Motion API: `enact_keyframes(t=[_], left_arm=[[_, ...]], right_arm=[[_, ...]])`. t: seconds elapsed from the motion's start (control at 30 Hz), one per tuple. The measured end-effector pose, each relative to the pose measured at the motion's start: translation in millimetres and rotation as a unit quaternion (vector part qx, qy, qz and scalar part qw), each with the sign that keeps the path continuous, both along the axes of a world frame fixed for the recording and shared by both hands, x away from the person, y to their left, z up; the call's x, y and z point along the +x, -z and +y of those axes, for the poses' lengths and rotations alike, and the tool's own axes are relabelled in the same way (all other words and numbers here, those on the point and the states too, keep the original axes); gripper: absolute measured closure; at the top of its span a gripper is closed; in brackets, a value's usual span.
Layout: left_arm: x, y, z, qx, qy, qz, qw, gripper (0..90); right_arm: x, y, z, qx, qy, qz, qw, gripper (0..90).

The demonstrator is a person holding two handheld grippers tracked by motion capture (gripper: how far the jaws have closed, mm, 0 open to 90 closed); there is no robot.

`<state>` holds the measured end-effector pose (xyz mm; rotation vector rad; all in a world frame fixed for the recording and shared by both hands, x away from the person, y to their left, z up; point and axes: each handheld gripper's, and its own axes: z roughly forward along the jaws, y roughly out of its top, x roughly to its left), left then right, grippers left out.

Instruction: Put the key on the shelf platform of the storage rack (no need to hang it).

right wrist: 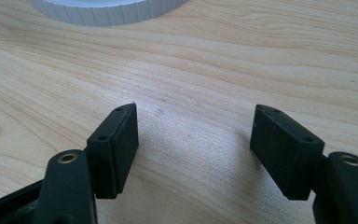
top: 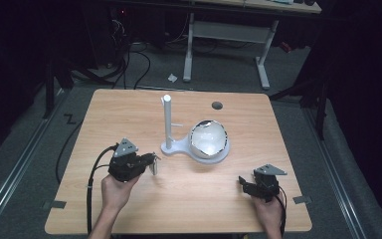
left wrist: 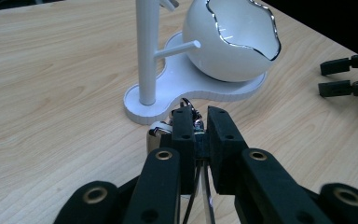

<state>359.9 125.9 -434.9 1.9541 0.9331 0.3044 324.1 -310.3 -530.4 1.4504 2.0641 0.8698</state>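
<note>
A white stand (top: 167, 119) with an upright pole (left wrist: 147, 56) and short side pegs rises from a flat base (left wrist: 177, 81) in the middle of the wooden table (top: 124, 114). A white egg-shaped bowl (top: 208, 138) with a silver wavy rim (left wrist: 228, 46) sits on that base. My left gripper (top: 153, 162) lies left of the base, pointing at it, its jaws shut (left wrist: 196, 119) on a small silver metal piece (left wrist: 156, 133) with thin strands hanging between the pads. My right gripper (top: 241, 183) rests near the front right, jaws open (right wrist: 193, 126) over bare wood.
The stand base's ribbed white edge (right wrist: 107, 9) lies ahead of the right gripper. A dark round hole (top: 217, 105) marks the table's far side. Beyond the table stand a white desk frame (top: 263, 59) and cables on the grey floor.
</note>
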Motion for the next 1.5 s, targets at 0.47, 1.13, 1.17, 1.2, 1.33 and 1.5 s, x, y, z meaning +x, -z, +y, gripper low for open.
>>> enact_keyframes(t=[0.47, 1.13, 1.17, 1.2, 1.33, 1.5], left_arm=[[3.1, -13.6, -13.2, -0.001, 0.026, -0.007, 0.9996, 82.5], [21.2, -37.6, -50.1, -0.013, 0.086, -0.014, 0.9961, 82.5], [22.1, -38.0, -51.4, -0.016, 0.088, -0.013, 0.9959, 82.5], [23.2, -38.3, -52.8, -0.016, 0.089, -0.013, 0.9958, 82.5], [25.8, -40.7, -58.7, -0.014, 0.094, -0.017, 0.9953, 82.5], [28.8, -44.3, -64.0, -0.015, 0.099, -0.020, 0.9948, 82.5]], right_arm=[[0.0, 0.0, 0.0, 0.000, 0.000, 0.000, 1.0000, 32.6], [-0.1, 0.0, 0.0, 0.000, 0.000, 0.000, 1.0000, 32.6], [-0.1, 0.0, 0.0, 0.000, 0.000, 0.000, 1.0000, 32.6], [-0.1, 0.0, -0.1, 0.000, 0.000, 0.000, 1.0000, 32.6], [-0.1, 0.0, 0.0, 0.000, 0.000, 0.000, 1.0000, 32.6], [-0.1, 0.0, 0.0, 0.000, 0.000, 0.000, 1.0000, 32.6]])
